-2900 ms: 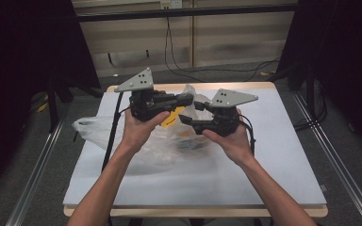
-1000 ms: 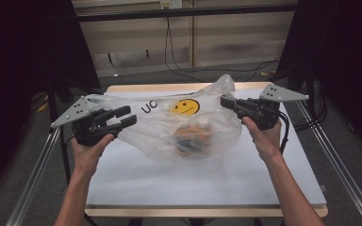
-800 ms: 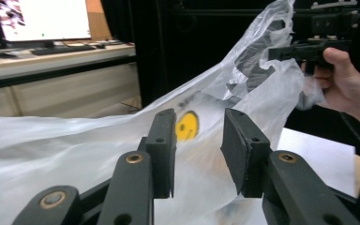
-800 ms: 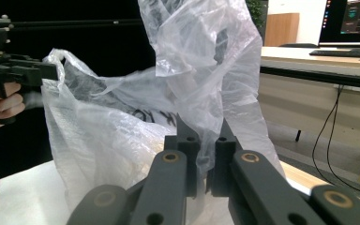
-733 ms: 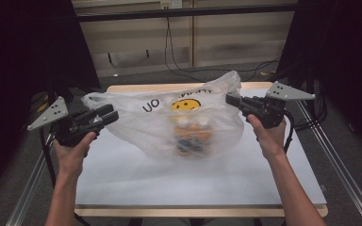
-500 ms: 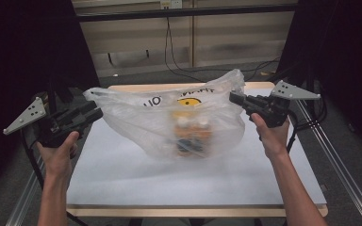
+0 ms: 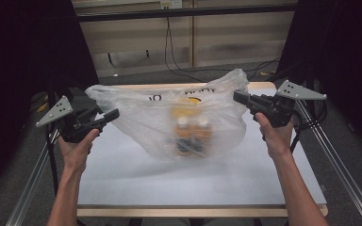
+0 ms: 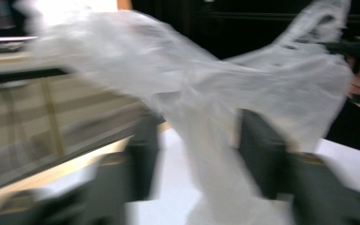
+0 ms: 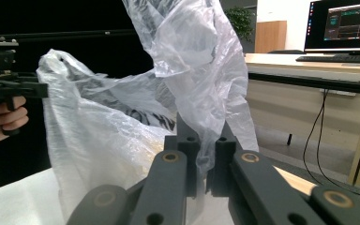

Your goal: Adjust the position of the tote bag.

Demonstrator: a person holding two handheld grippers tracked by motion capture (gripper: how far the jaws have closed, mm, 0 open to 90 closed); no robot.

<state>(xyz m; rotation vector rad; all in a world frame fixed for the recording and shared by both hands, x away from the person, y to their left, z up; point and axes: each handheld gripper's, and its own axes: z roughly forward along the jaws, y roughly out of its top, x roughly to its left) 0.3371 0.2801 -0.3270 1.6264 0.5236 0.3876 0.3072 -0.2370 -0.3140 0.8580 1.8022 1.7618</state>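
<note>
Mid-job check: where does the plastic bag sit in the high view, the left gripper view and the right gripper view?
High view: the plastic bag spans the middle of the table, stretched between the two grippers.
Left gripper view: blurred bag film runs from upper left down between this gripper's fingers.
Right gripper view: the bag fills the centre, one handle pinched in the right gripper.
Shared landmark: the black printing on the bag, seen in the high view and the right gripper view.

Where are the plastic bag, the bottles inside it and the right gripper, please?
bag [image 7: 136, 115], high view, its left wall.
bottles [image 7: 191, 134], high view, their orange bodies seen through the film.
right gripper [image 9: 205, 164], right gripper view, between its fingertips.
</note>
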